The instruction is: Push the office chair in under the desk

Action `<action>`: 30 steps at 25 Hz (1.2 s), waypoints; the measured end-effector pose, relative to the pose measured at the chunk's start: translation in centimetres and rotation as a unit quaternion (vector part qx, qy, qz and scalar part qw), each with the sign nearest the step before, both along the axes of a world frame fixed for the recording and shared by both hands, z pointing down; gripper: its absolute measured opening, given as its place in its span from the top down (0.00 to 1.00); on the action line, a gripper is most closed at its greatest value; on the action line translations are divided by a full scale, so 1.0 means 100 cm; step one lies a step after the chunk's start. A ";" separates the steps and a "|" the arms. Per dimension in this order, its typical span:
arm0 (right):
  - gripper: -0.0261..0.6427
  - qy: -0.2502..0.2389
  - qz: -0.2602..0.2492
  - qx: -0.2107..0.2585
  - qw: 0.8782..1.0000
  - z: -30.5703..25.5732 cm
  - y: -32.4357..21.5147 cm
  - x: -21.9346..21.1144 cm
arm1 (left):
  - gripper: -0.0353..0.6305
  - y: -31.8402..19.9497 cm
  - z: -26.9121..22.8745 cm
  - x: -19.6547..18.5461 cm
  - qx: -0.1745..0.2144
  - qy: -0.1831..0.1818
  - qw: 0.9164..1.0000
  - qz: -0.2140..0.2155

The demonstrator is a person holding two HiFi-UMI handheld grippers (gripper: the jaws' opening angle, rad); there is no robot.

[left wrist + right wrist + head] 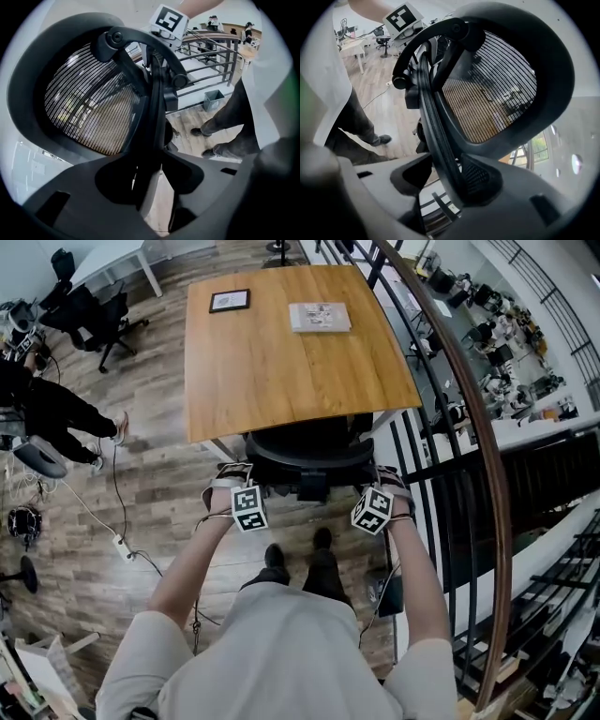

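The black office chair [309, 454] stands with its seat beneath the wooden desk [281, 362], backrest at the desk's edge. The left gripper [151, 185] and right gripper [449, 185] each pinch the backrest's frame.

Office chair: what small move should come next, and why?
Probably a short, even push forward. The left gripper and the right gripper each clamp the office chair by its back frame, and its backrest stands just outside the desk edge.
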State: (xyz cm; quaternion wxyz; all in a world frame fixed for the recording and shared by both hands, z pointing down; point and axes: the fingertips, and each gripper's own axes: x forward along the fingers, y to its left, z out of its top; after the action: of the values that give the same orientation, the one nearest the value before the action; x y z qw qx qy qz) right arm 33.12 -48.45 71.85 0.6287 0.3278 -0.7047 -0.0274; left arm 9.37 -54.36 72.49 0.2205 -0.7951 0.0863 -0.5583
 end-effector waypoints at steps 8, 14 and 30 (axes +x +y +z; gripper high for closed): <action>0.69 0.005 -0.034 0.000 0.999 -0.008 -0.050 0.024 | 0.70 -0.035 -0.009 0.021 -0.007 -0.004 0.999 -0.033; 0.69 0.007 -0.058 0.006 0.998 0.000 -0.075 0.033 | 0.70 -0.052 -0.001 0.028 -0.002 -0.002 0.999 -0.053; 0.69 0.006 -0.099 0.013 0.995 0.005 -0.117 0.051 | 0.70 -0.076 0.006 0.043 0.001 -0.014 0.995 -0.096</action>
State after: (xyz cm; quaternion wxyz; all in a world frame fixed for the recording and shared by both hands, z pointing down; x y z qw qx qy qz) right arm 38.26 -60.19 72.40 0.6228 0.2645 -0.7293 -0.1012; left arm 13.67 -61.91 73.11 0.1681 -0.7749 0.1595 -0.5880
